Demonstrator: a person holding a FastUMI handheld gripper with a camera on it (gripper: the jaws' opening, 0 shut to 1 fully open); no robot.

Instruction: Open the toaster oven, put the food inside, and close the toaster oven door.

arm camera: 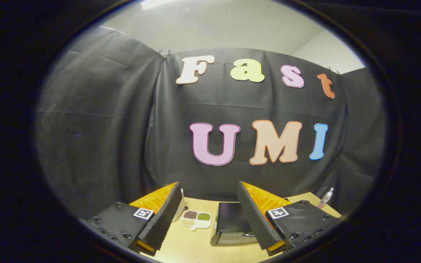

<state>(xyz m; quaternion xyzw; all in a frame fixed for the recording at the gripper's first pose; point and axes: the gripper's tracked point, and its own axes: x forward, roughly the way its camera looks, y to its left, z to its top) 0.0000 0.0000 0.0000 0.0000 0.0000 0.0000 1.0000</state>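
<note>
My gripper (210, 208) is held high above the table, open, with nothing between its fingers. Below and beyond the fingertips, a dark-topped toaster oven (230, 226) stands on the wooden table (192, 248), partly hidden by the right finger (254, 219); its door looks closed, seen from above. To the oven's left lies a small white divided dish (196, 219) holding food in brown, green and pale portions. A white rounded object (179, 210) peeks out from behind the left finger (163, 219).
A small bottle (325, 198) stands at the table's far right corner near the black cloth wall. The cloth wall encloses the table at the back and both sides.
</note>
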